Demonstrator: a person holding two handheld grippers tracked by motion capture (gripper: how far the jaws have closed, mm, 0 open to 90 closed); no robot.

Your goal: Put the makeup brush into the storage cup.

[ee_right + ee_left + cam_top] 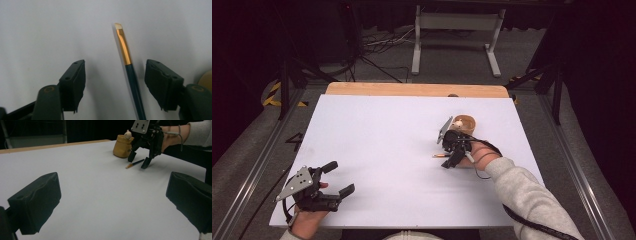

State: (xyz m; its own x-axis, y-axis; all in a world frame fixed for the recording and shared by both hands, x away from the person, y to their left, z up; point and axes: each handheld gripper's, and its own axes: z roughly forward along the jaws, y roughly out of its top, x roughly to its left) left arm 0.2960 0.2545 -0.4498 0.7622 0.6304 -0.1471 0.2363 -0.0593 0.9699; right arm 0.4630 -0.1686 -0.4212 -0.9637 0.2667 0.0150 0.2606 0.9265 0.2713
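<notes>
My right jaws stand wide apart with nothing held. The brush (130,72) lies flat on the white tabletop (382,150) between them, closer to one jaw than the other and touching neither. Its gold band and pale tip point away from my right gripper (451,159). Just past it stands a small tan pot (464,123). My left gripper (326,189) rests well apart near the tabletop's close edge, jaws wide and empty.
</notes>
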